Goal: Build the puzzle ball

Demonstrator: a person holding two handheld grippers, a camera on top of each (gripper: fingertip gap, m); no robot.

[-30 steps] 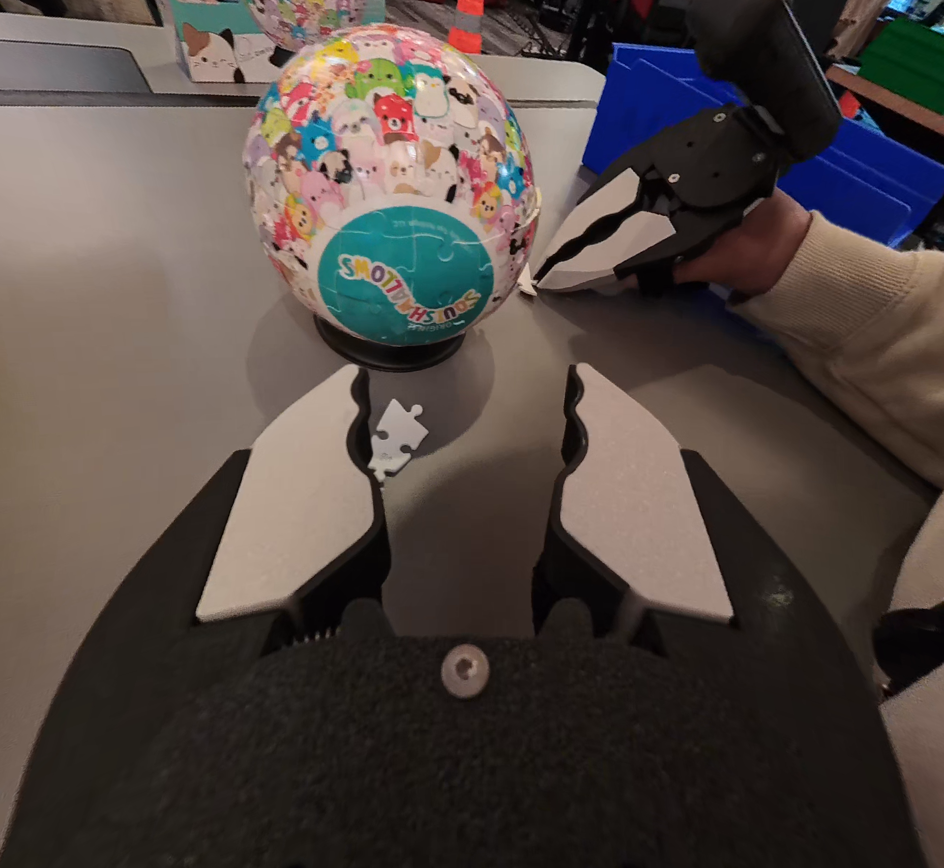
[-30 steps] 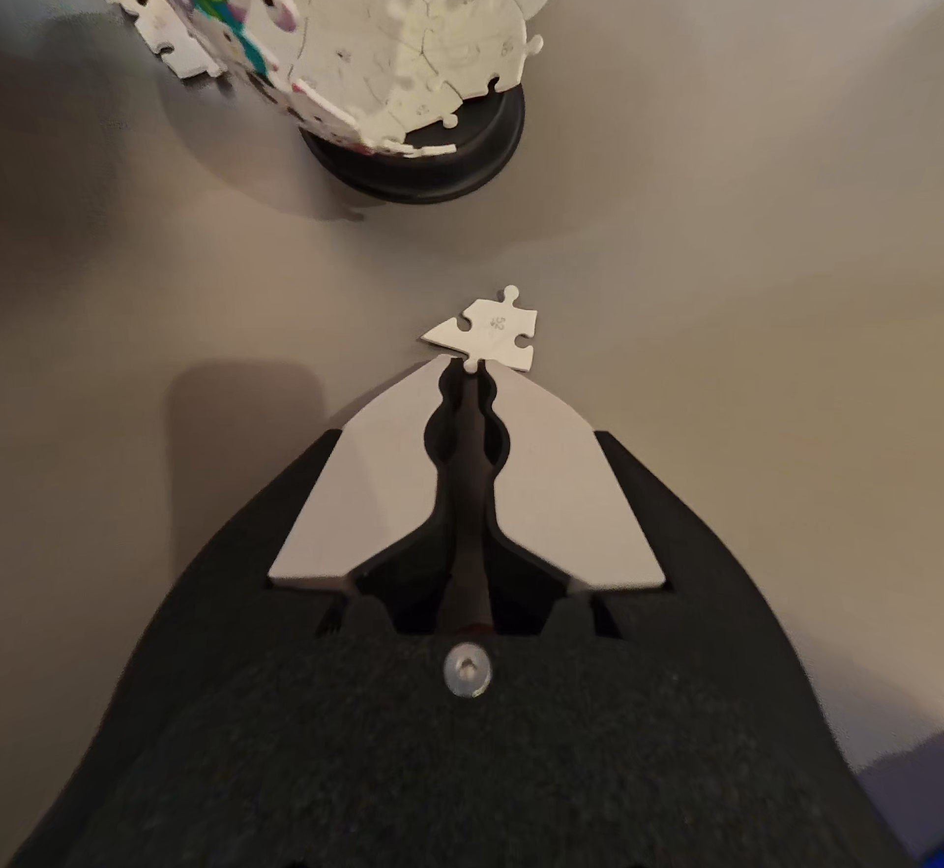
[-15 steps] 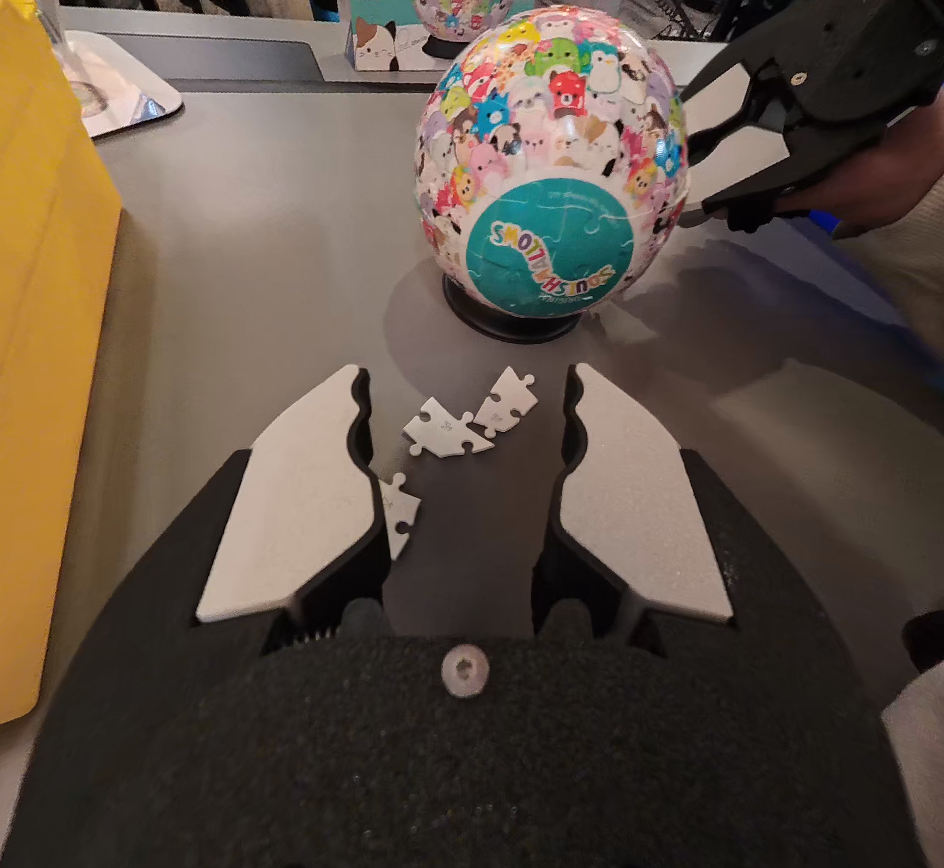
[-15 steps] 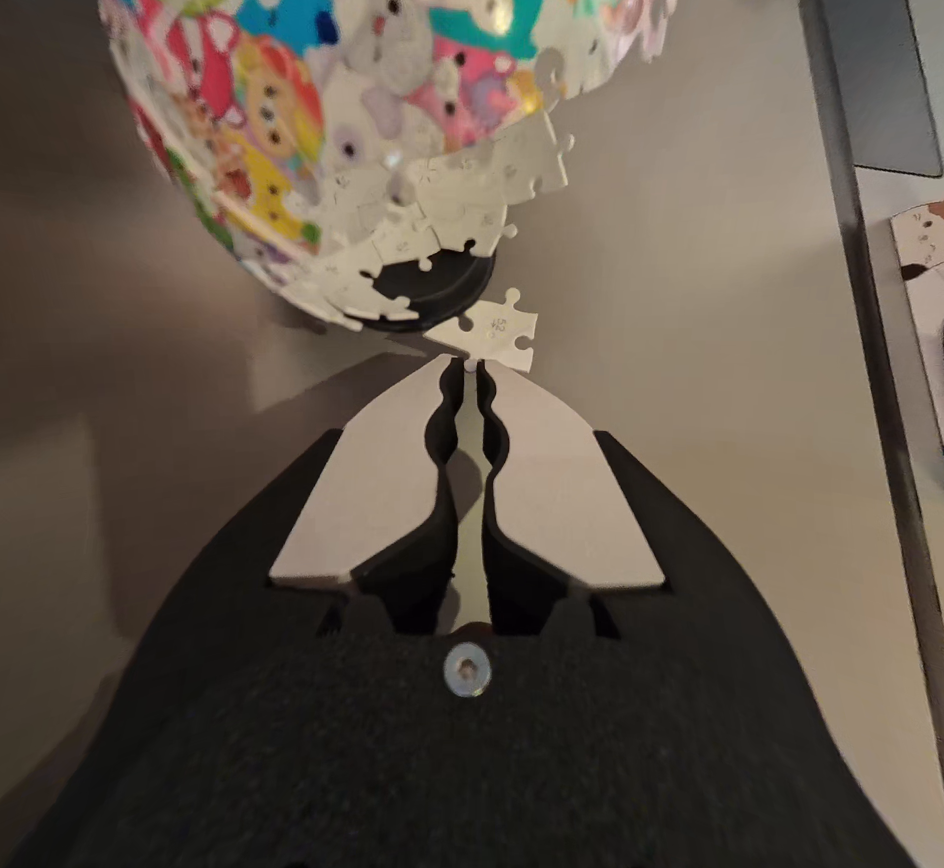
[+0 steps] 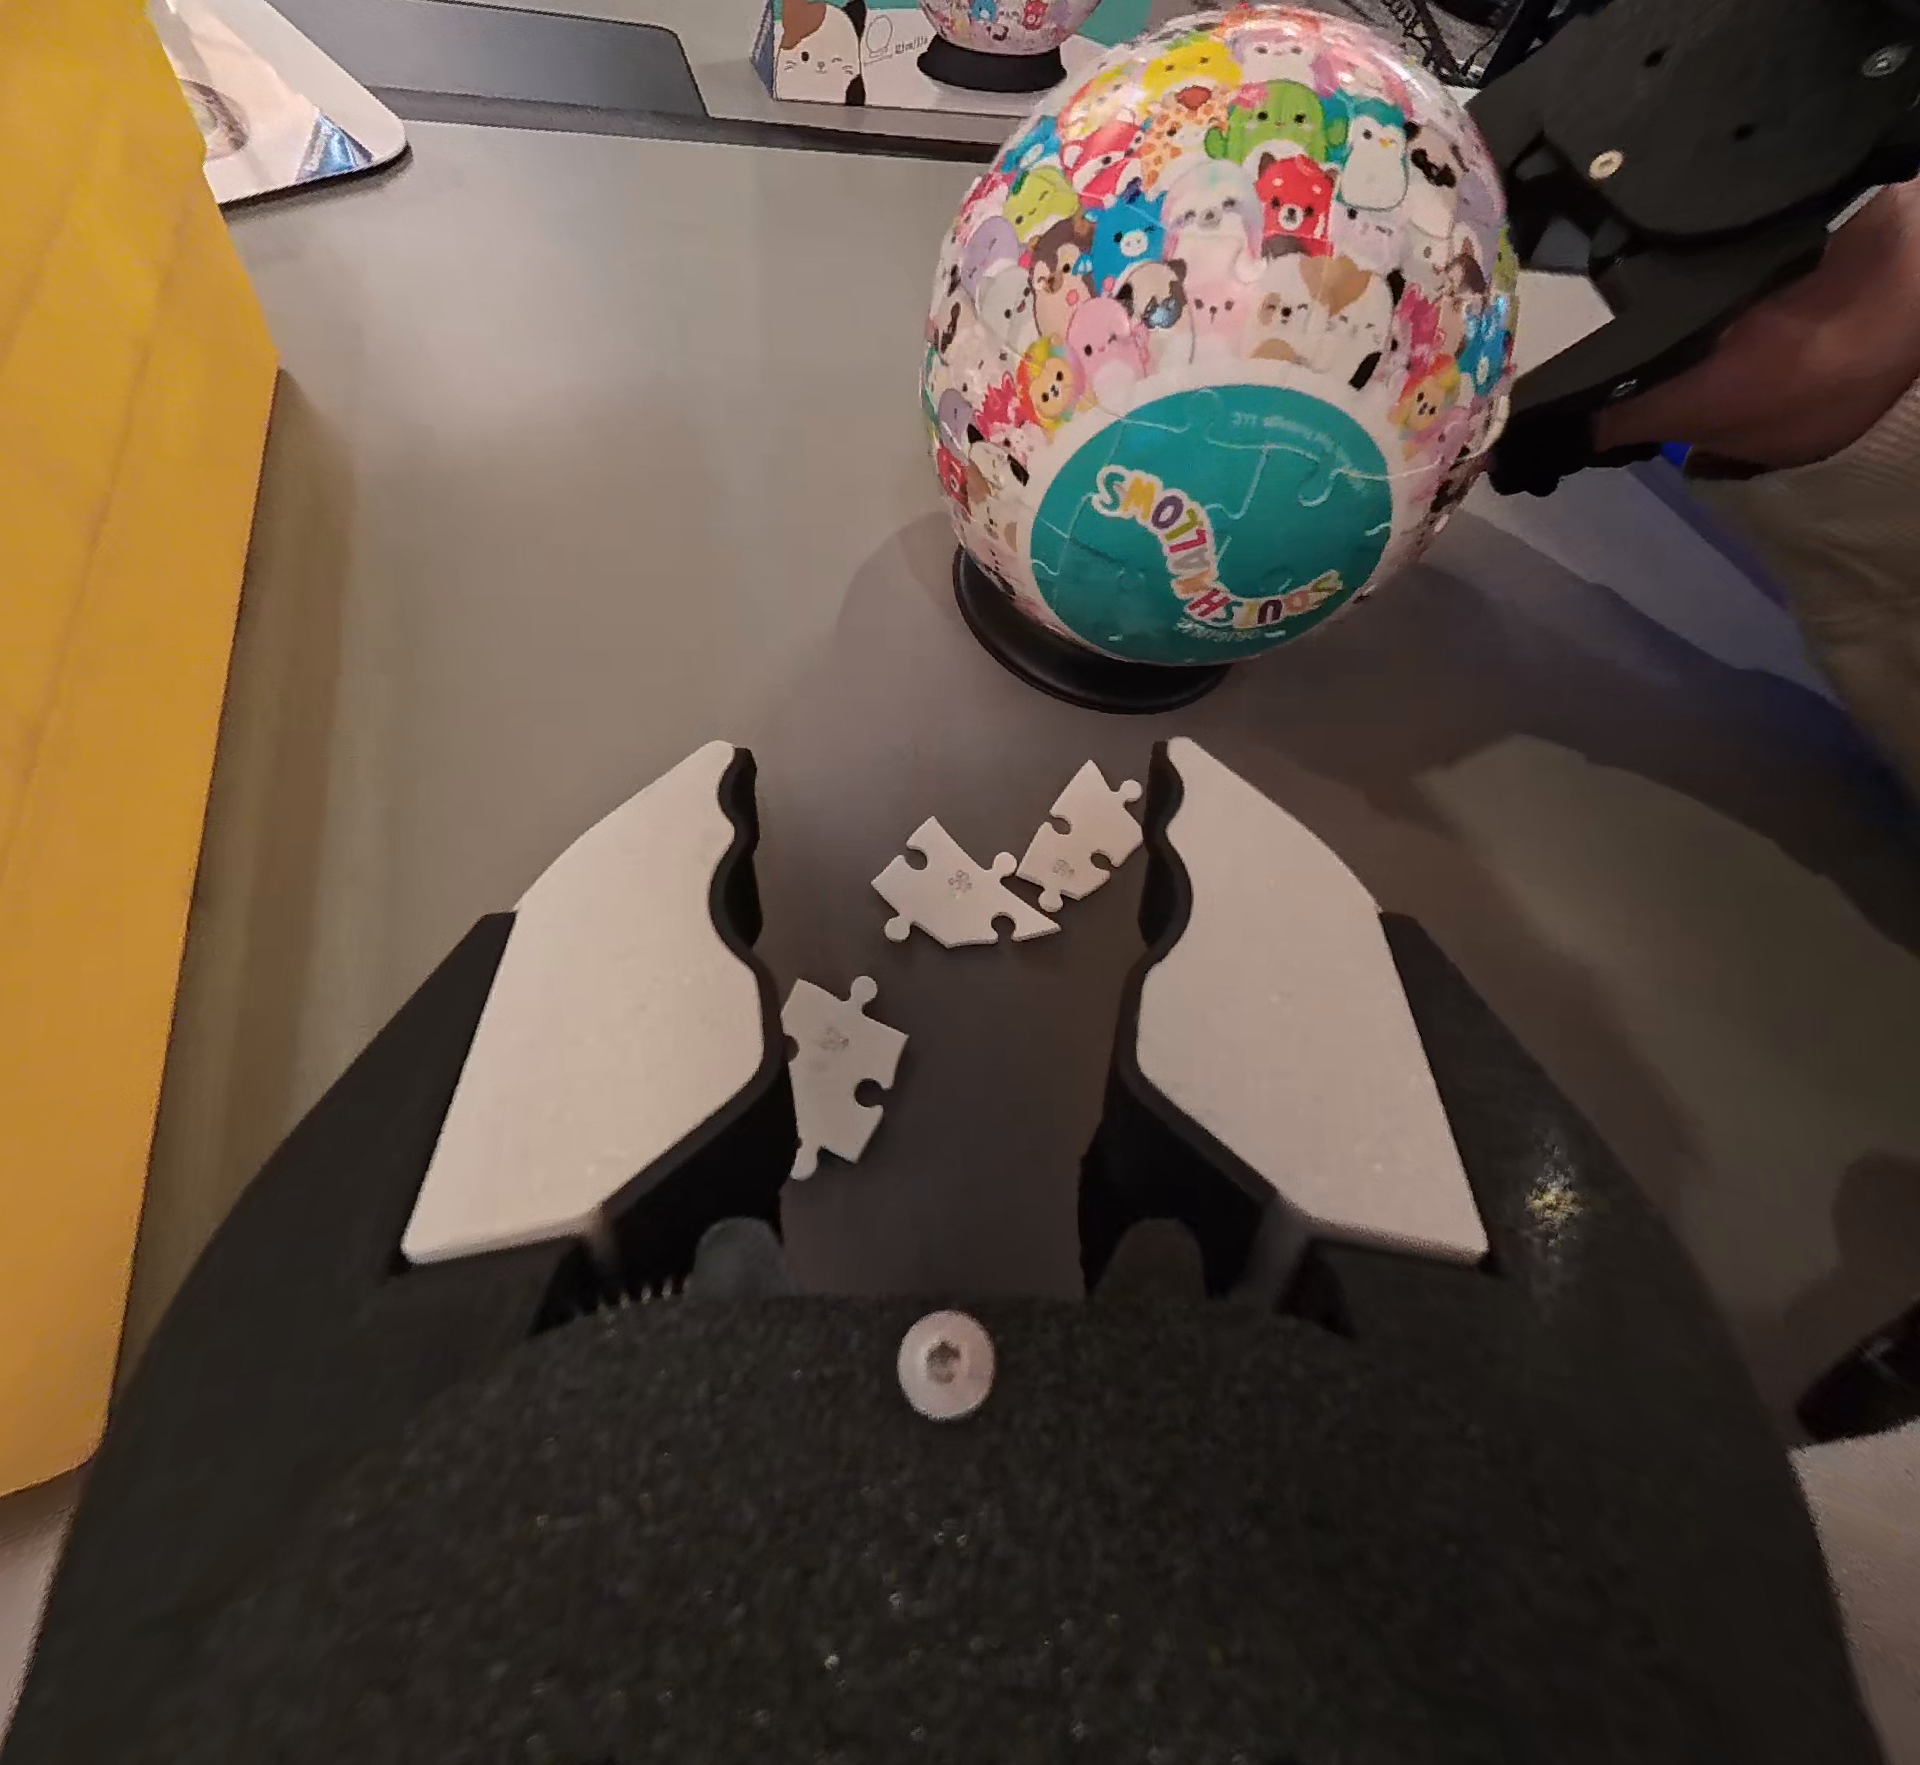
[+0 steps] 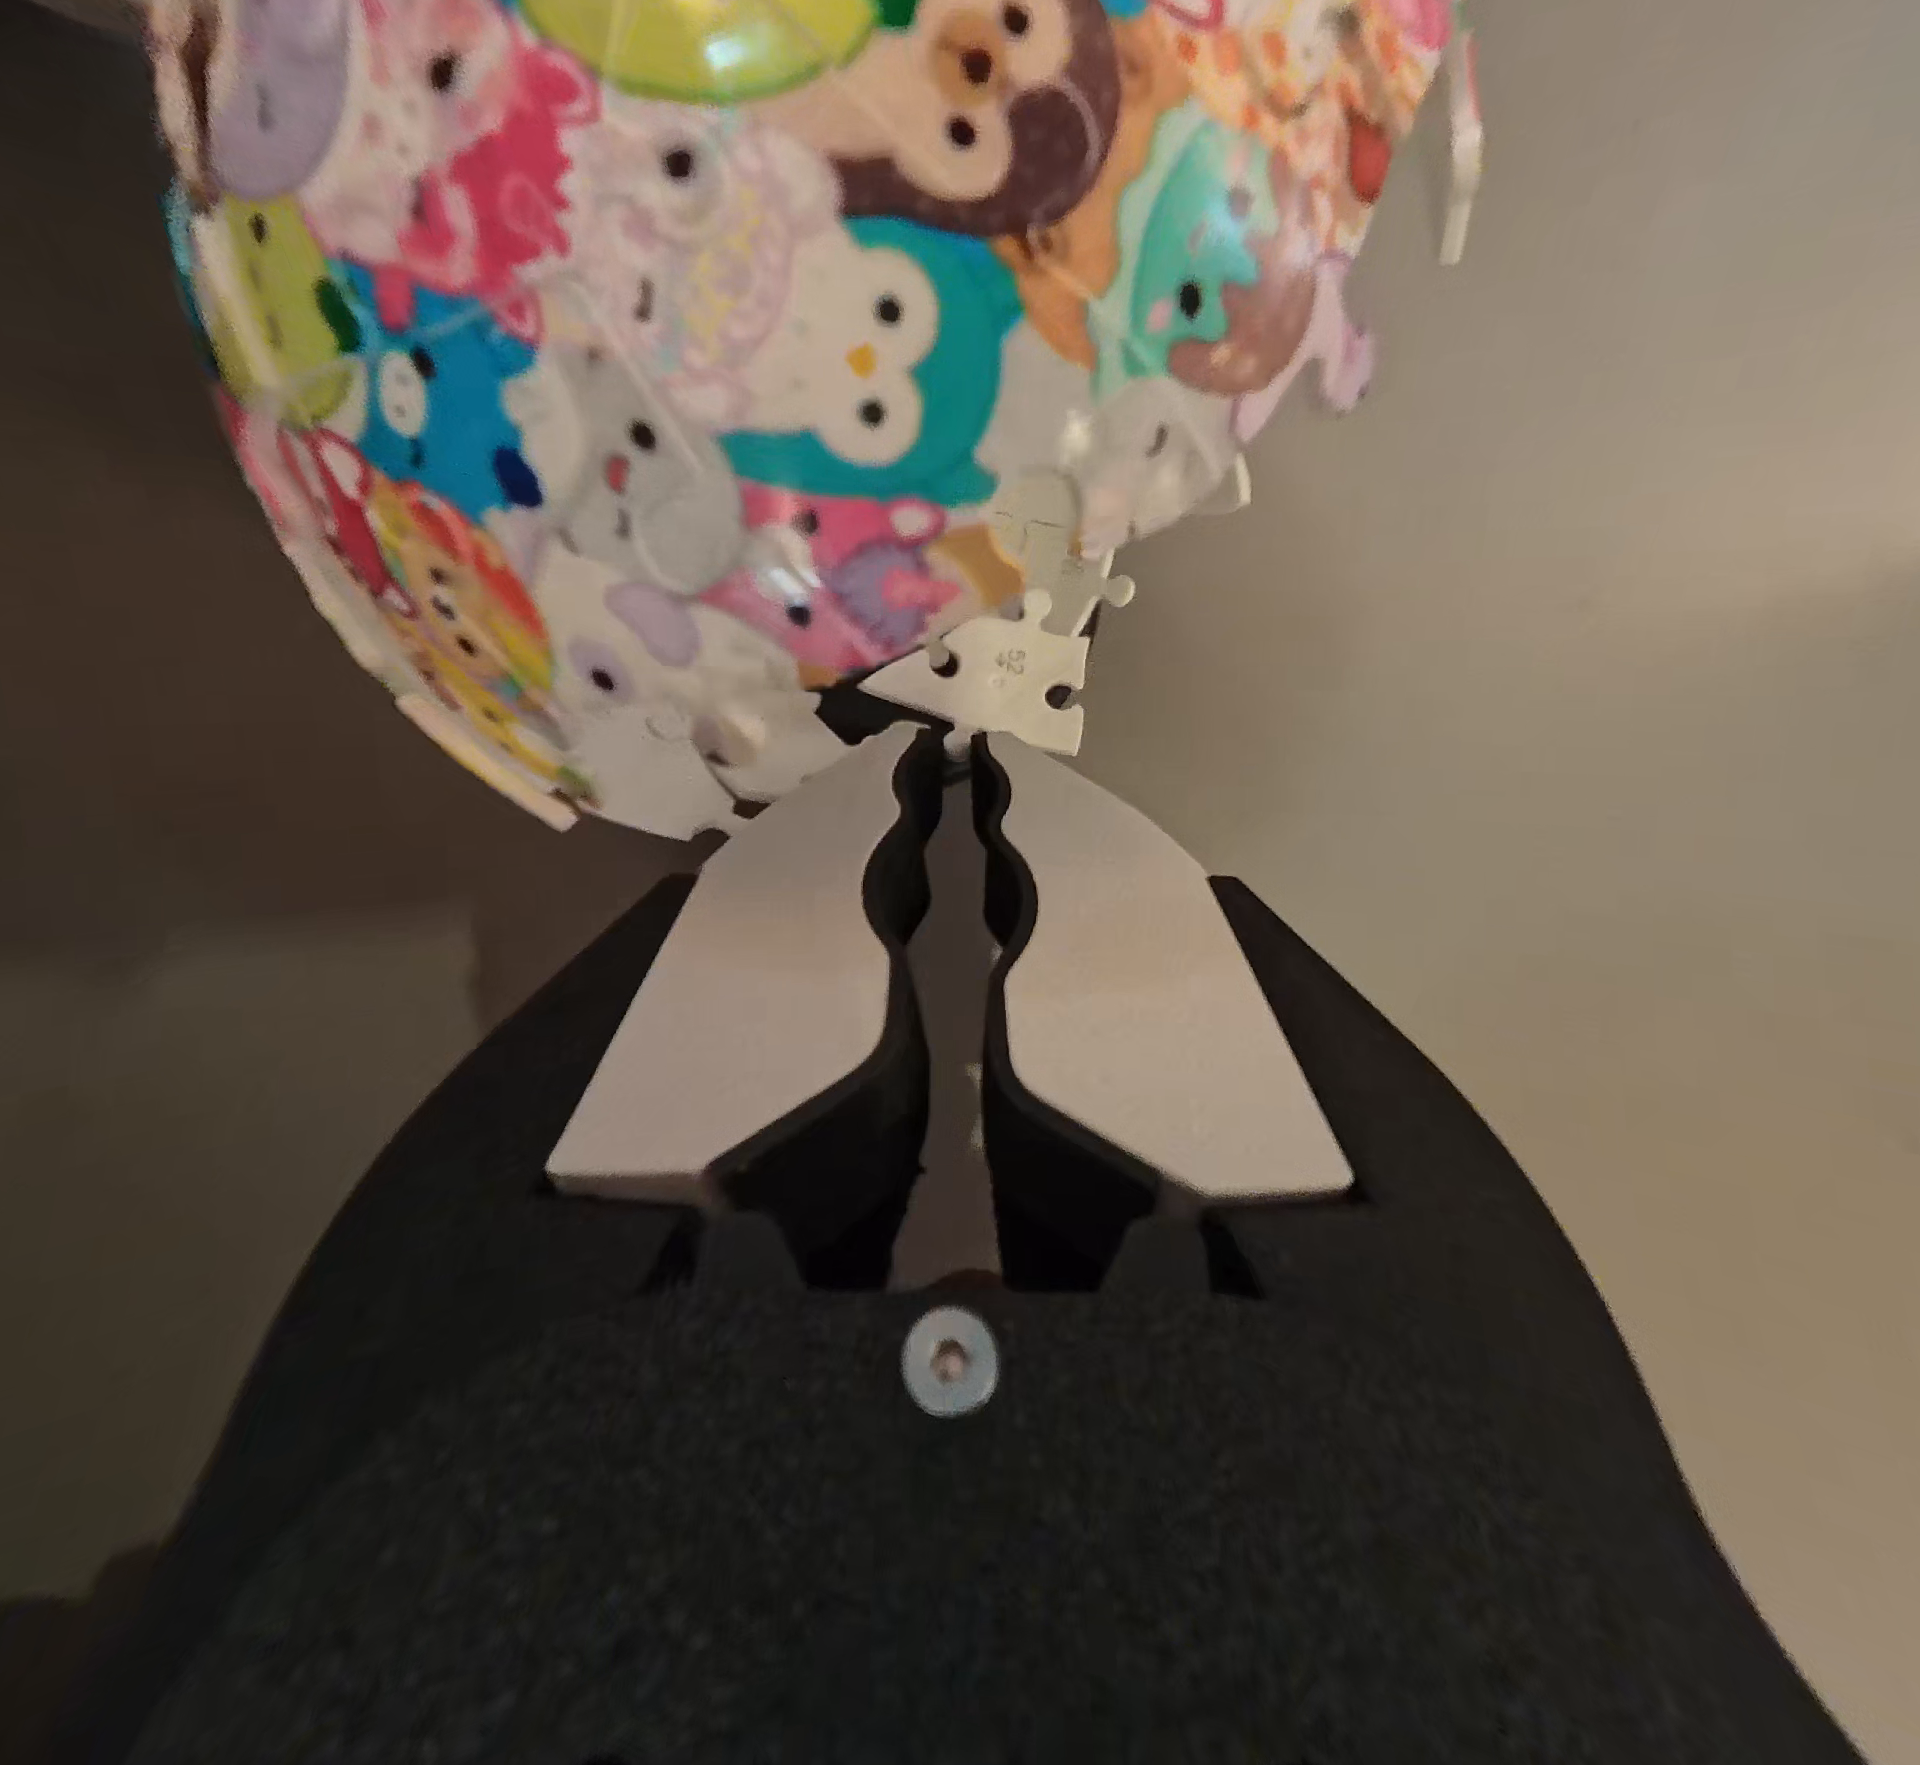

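Puzzle ball (image 6: pixel 675 313) top beyond frame

The left wrist view looks forward and down along its own fingers from low over the grey table (image 5: pixel 582 468), taking in the puzzle ball (image 5: pixel 1216 344) a little way ahead to the right. The right wrist view sits very near the same ball (image 6: pixel 727 281), facing steeply down at the tabletop. Both views share the ball and the table.

I see a shiny puzzle ball (image 5: pixel 1216 333) on a smooth black stand (image 5: pixel 1081 671). The loose pieces (image 5: pixel 961 894) look like dull white card. My left gripper (image 5: pixel 948 816) has rough, grainy black plastic. The grey table (image 5: pixel 582 489) looks smooth and matt.
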